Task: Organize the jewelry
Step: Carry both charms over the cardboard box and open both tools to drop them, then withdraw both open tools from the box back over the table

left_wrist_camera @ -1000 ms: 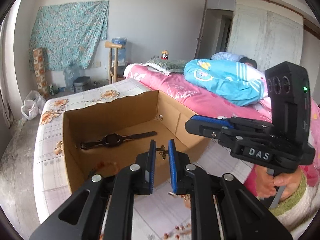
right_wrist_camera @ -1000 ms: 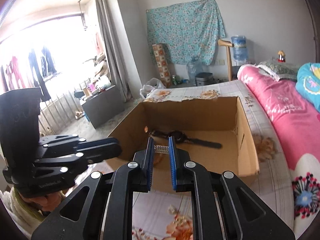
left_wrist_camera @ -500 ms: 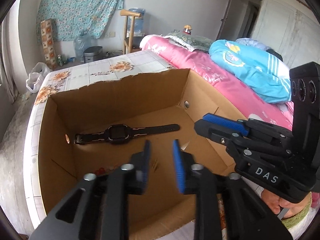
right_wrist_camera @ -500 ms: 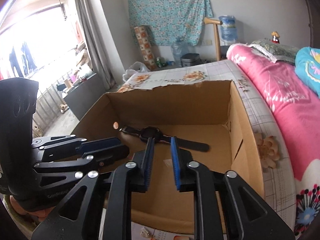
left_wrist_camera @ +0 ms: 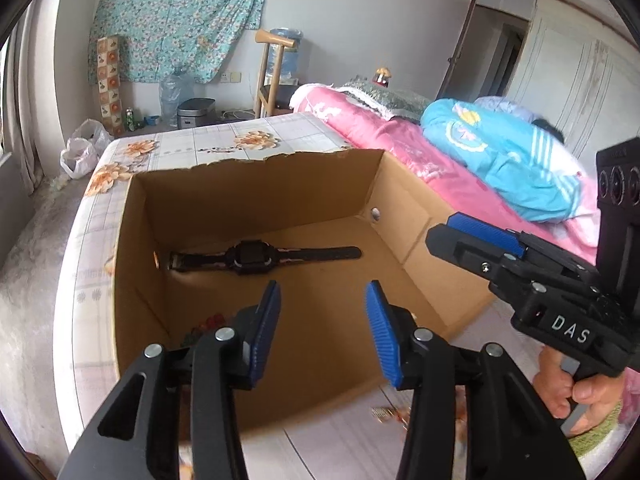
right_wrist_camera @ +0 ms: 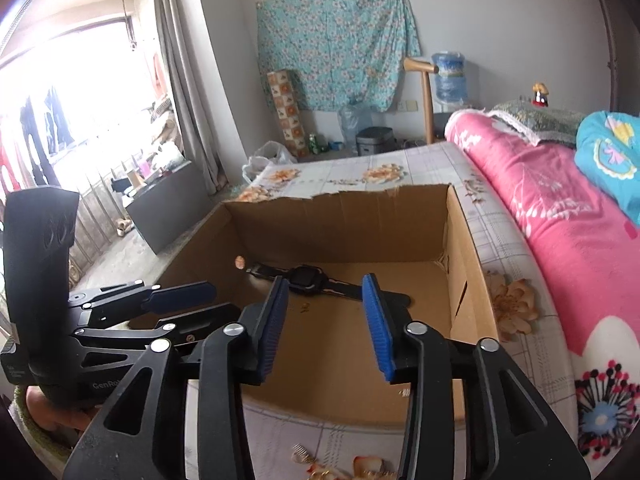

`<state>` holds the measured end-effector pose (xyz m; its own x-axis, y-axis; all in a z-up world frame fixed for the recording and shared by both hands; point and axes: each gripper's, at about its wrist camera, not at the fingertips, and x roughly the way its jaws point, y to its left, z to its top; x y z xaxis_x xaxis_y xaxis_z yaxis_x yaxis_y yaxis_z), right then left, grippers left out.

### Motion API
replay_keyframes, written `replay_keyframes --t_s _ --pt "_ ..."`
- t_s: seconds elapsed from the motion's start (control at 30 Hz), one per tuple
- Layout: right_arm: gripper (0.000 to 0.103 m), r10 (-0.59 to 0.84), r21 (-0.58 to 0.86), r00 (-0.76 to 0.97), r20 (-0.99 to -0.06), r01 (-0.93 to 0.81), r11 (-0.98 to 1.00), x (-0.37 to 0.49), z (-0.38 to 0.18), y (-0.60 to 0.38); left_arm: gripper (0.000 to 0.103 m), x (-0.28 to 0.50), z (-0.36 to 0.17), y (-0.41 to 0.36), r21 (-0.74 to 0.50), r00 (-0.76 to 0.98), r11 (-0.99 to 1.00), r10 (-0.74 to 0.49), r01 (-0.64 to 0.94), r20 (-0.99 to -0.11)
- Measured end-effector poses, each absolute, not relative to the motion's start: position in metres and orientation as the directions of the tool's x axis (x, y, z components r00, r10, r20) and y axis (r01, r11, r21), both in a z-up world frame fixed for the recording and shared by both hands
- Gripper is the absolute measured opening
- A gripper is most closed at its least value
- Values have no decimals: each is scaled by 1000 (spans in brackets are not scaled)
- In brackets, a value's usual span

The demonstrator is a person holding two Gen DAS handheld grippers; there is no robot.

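Observation:
An open cardboard box (left_wrist_camera: 420, 216) (right_wrist_camera: 464, 248) stands on a floral bed sheet. A black wristwatch (left_wrist_camera: 256, 257) (right_wrist_camera: 308, 278) lies flat on its floor. A small gold piece (right_wrist_camera: 305, 307) lies on the floor near the watch, and a reddish beaded piece (left_wrist_camera: 208, 324) sits at the near left corner. My left gripper (left_wrist_camera: 322, 320) is open and empty over the box's near edge. My right gripper (right_wrist_camera: 326, 314) is open and empty over the box. Each gripper also shows in the other's view, the right (left_wrist_camera: 480, 236) and the left (right_wrist_camera: 176, 296). A small silver clip (left_wrist_camera: 380, 413) (right_wrist_camera: 301, 450) lies on the sheet in front of the box.
A pink quilt (right_wrist_camera: 560, 208) and a blue garment (left_wrist_camera: 500, 156) lie on the bed to the right. A wooden stand with a water bottle (right_wrist_camera: 448, 76), a grey bin (right_wrist_camera: 374, 140) and a white plastic bag (left_wrist_camera: 82, 152) stand beyond the bed's far end.
Both grippers moved forward over the box and opened. The small pieces they held between their pads one second ago are no longer between the jaws; a gold piece now lies on the box floor.

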<state>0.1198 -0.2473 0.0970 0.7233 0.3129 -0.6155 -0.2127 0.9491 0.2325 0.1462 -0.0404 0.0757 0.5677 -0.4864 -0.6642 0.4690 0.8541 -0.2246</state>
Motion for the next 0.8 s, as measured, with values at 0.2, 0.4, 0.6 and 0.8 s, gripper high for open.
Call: replay_keyframes --t_s 0.2,0.4,0.6,0.8 --pt "49 351 256 743 -569 -246 935 68 116 -250 51 98 93 -14 -235 591 842 -515 486 -620" --pt "50 379 295 719 -582 -248 923 33 117 -252 59 53 108 1 -179 625 819 -539 545 -565" --pt "50 346 317 657 -670 -168 934 18 83 -256 62 21 92 6 -157 628 812 -543 562 -557" --pt "50 315 324 599 -736 -96 941 21 56 -259 63 18 49 -1 -183 575 830 -507 526 -642"
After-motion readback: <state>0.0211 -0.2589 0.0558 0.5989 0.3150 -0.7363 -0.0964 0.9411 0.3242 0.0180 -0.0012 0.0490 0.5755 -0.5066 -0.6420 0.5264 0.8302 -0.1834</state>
